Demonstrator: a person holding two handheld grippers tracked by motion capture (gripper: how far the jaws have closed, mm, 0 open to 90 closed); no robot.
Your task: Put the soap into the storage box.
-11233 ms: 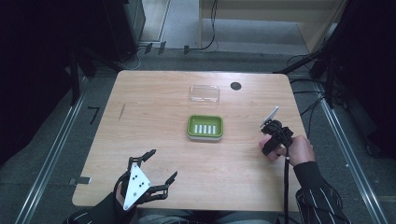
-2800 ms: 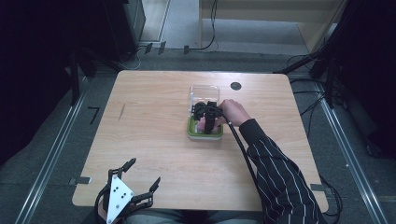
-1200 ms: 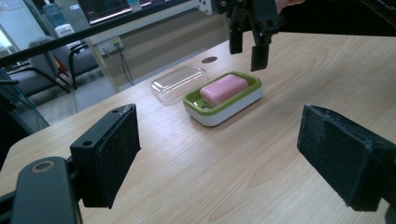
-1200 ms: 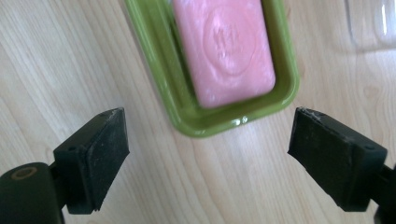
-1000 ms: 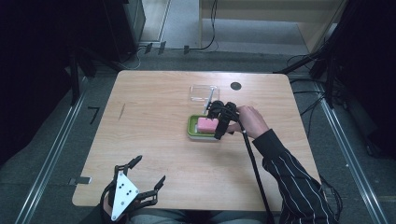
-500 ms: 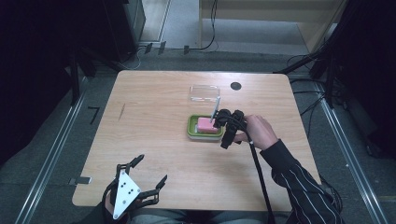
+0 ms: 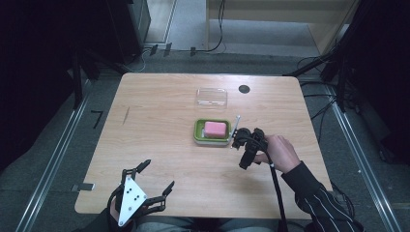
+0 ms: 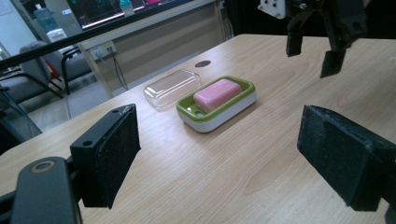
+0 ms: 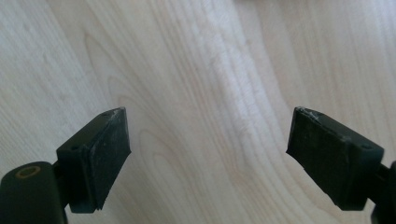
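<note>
Two tools are ours here: the right tool hangs at three o'clock of the green soap dish, its jaws apart, having just been closing a little with nothing but bare worktop between them. The pink soap lies in the dish, so we judge placing done. The clear lid sits at twelve o'clock; next we probably fetch it squarely. The left tool rests wide open, empty.

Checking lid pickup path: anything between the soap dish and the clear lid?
Nothing. Bare wood separates the soap dish from the clear lid; the left gripper view shows it.
</note>
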